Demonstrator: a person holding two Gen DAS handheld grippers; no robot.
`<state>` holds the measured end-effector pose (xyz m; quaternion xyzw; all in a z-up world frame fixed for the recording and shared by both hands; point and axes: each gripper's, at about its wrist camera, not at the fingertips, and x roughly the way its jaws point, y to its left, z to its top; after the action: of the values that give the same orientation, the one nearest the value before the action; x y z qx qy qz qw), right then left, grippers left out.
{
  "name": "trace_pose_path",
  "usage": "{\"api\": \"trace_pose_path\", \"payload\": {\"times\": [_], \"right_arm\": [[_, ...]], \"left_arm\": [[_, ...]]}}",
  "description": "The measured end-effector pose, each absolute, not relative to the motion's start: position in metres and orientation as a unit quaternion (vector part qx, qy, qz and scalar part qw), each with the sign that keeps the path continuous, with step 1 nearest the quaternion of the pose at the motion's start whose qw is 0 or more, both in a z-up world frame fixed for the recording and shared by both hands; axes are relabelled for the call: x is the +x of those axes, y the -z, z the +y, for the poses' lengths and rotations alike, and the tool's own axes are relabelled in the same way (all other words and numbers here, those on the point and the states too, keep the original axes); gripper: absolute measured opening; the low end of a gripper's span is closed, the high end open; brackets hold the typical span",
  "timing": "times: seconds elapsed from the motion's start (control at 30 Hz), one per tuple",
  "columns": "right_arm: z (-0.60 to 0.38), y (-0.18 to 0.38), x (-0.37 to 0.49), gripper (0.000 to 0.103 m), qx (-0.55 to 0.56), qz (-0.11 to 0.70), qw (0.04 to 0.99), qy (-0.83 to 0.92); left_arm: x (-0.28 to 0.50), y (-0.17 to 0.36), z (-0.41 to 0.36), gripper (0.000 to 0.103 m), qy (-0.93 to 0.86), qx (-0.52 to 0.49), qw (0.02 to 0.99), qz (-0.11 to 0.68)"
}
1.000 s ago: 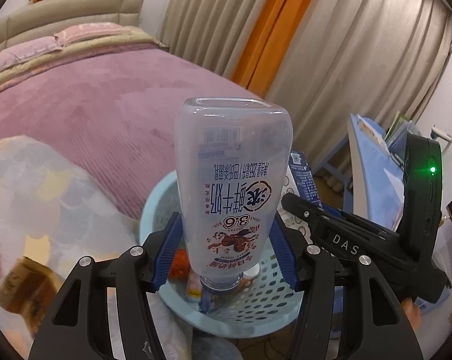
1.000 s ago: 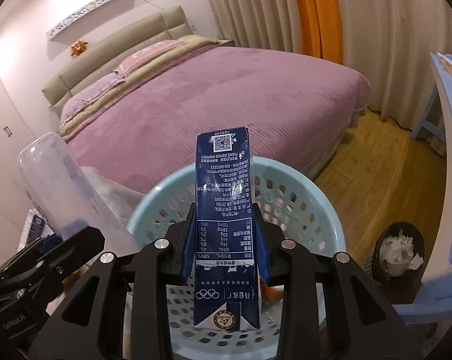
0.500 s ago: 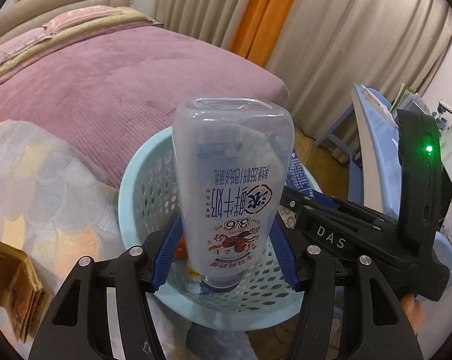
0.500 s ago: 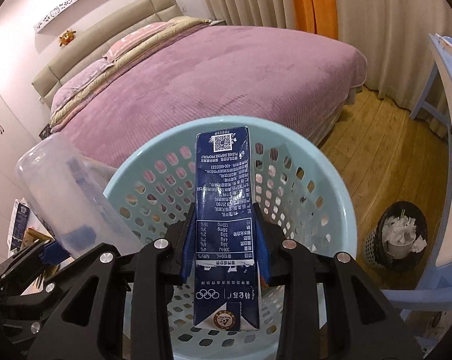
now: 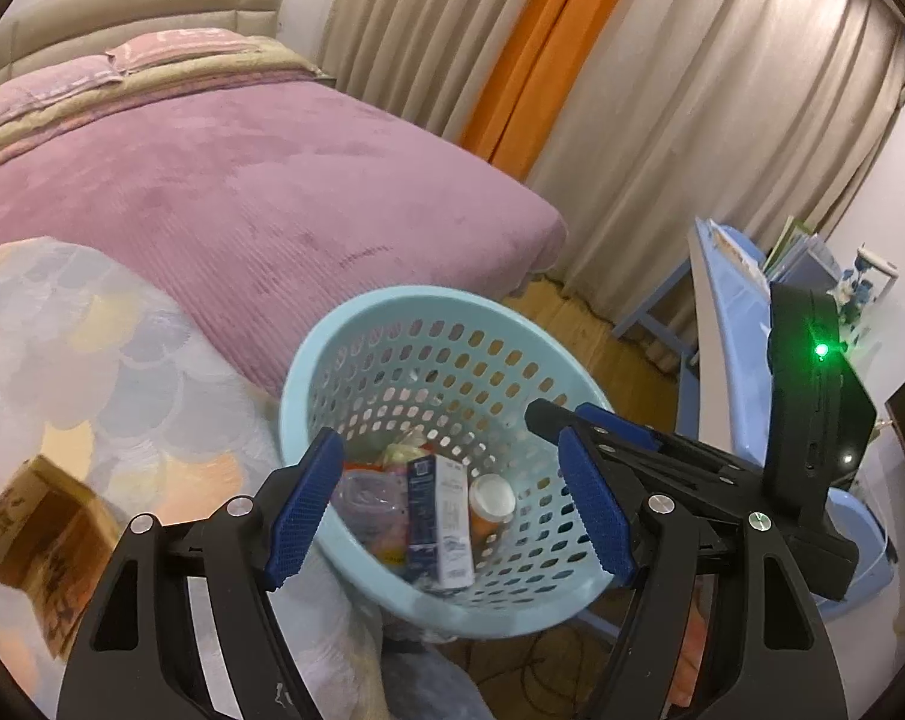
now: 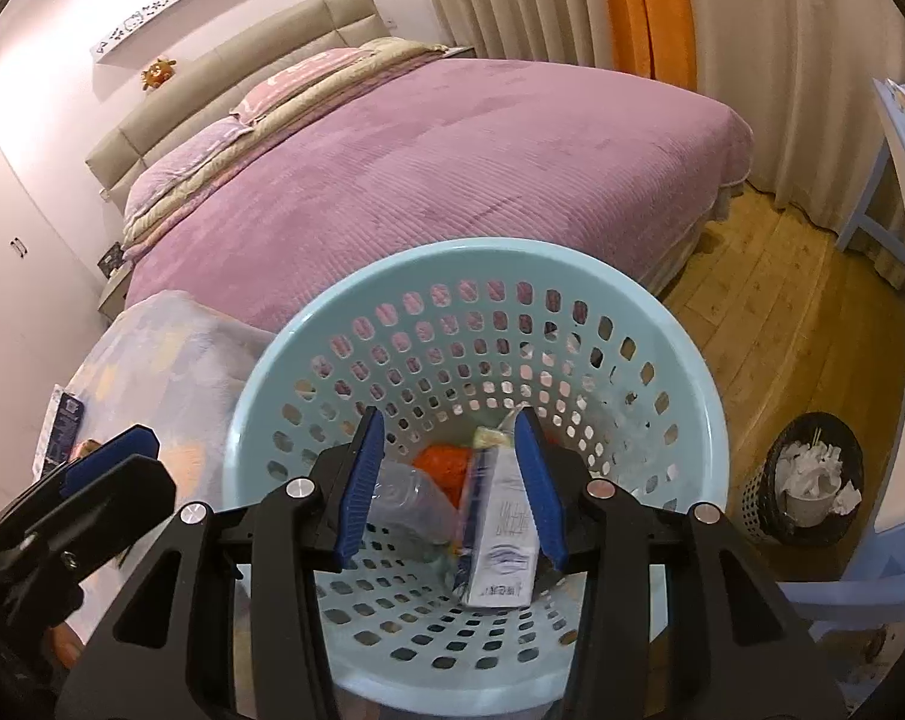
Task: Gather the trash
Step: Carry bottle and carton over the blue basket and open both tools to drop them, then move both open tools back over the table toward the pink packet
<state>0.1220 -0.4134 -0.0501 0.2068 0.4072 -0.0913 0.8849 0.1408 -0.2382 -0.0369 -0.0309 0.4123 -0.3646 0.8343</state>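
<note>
A light blue perforated basket [image 5: 392, 324] [image 6: 662, 372] stands just below both grippers. Inside lie a clear plastic bottle [image 5: 362, 495] [image 6: 413, 495], a blue and white milk carton [image 5: 440, 525] [image 6: 500, 531], an orange item [image 6: 443, 462] and a small white-capped container [image 5: 491, 498]. My left gripper [image 5: 446, 507] is open and empty above the basket's near rim. My right gripper [image 6: 452, 483] is open and empty over the basket; it shows in the left wrist view [image 5: 578, 420] too.
A cardboard box [image 5: 38, 534] lies on a patterned blanket [image 5: 92, 360] at the left. A purple bed [image 6: 452, 168] lies behind. A blue table [image 5: 728, 312] and a black waste bin [image 6: 806, 480] stand on the wooden floor at the right.
Both grippers have opened. The clear bottle dropped from the left one and the milk carton from the right one; both now lie inside the basket.
</note>
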Motion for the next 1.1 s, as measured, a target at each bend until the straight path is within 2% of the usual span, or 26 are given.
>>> {"api": "trace_pose_path", "payload": {"times": [0.33,0.73,0.97,1.1], "right_arm": [[-0.367,0.012,0.116,0.042,0.168,0.376,0.91,0.044],[-0.284,-0.011,0.129,0.042,0.106,0.362,0.925,-0.045],[-0.238,-0.001,0.137,0.042,0.075,0.379,0.919,-0.076],[-0.217,0.008,0.14,0.042,0.068,0.39,0.913,-0.097]], "left_arm": [[0.129,0.014,-0.183,0.072,0.348,-0.074,0.856,0.376],[0.132,-0.012,-0.063,0.072,0.249,-0.134,0.9,0.332],[0.15,0.006,0.007,0.072,0.167,-0.169,0.907,0.348],[0.171,0.031,0.027,0.072,0.153,-0.179,0.894,0.382]]}}
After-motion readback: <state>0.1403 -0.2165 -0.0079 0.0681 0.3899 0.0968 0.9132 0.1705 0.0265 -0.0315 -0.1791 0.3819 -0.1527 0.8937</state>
